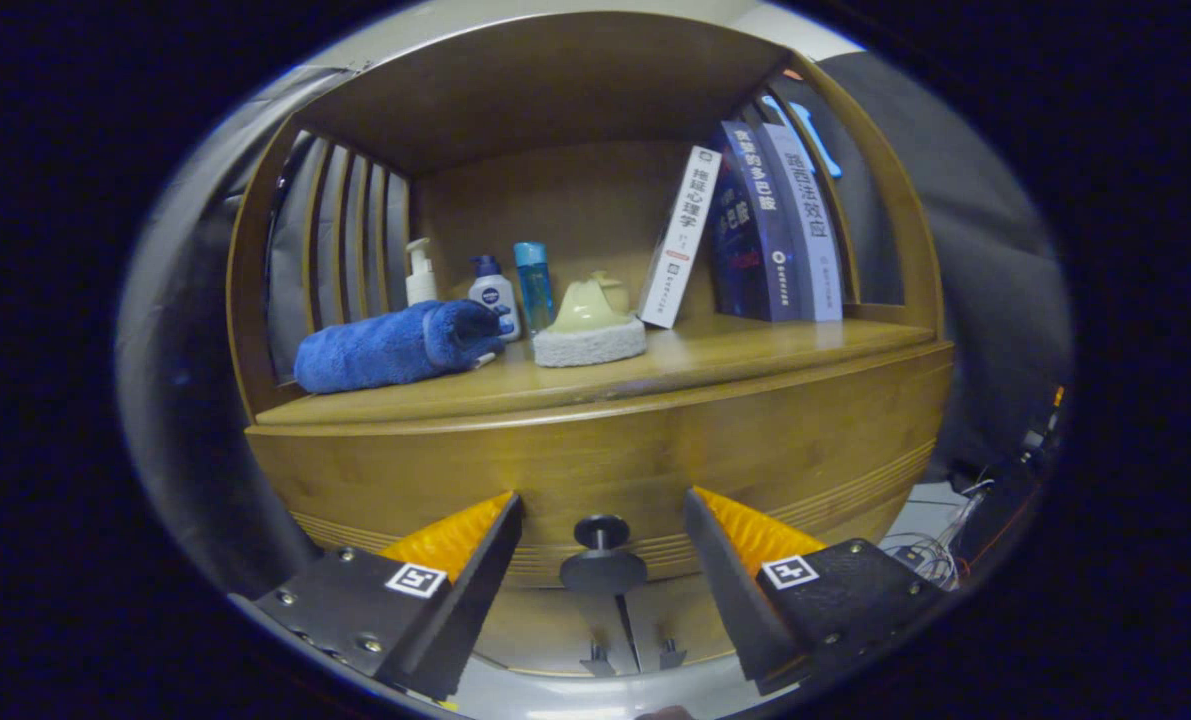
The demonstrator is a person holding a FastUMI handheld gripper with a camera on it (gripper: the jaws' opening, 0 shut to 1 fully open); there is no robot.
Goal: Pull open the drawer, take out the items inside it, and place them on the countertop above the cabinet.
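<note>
A wooden cabinet stands in front of me, with its drawer front [595, 460] closed. The drawer's dark round knob [602, 555] sits between my two fingers, a little ahead of the tips, with a gap on each side. My gripper [603, 500] is open and touches nothing. The countertop [715, 355] above the drawer carries a rolled blue towel [395, 345], a yellow sponge brush [589, 322] and small bottles. The drawer's contents are hidden.
Three bottles [495, 290] stand behind the towel. Books [755, 225] lean at the right of the shelf niche. Two lower cabinet doors with small handles [633, 655] lie below the drawer. Cables [940, 545] lie on the floor to the right.
</note>
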